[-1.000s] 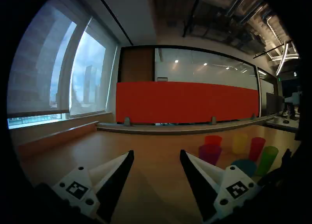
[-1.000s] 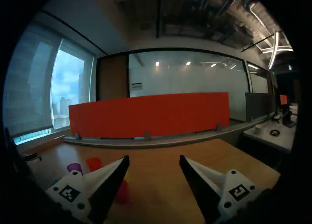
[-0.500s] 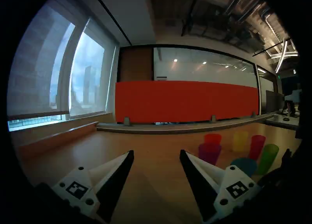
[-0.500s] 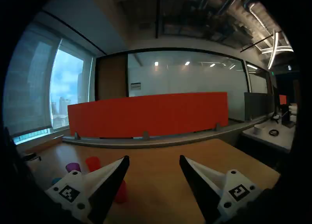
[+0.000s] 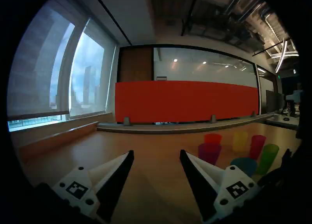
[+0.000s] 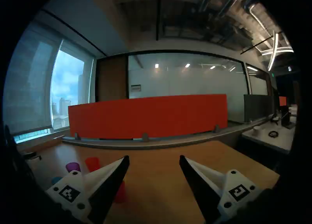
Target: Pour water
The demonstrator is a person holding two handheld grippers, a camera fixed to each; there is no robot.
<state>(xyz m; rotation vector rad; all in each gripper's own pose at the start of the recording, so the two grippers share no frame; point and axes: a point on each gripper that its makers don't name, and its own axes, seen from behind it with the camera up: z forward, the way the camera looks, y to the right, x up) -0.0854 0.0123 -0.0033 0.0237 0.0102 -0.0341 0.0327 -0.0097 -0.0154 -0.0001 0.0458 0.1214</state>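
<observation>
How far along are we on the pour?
Nothing looks done. Left gripper and right gripper are open, holding nothing. The coloured cups stand upright on the wooden table, untouched. Remaining: grasp one and pour. Which holds water, I cannot tell.

left gripper (image 5: pixel 156 157): jaws apart, empty | right gripper (image 6: pixel 154 163): jaws apart, empty

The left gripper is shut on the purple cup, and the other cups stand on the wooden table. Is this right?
Not quite. In the left gripper view the left gripper is open and empty; the purple cup stands on the table too.
</observation>
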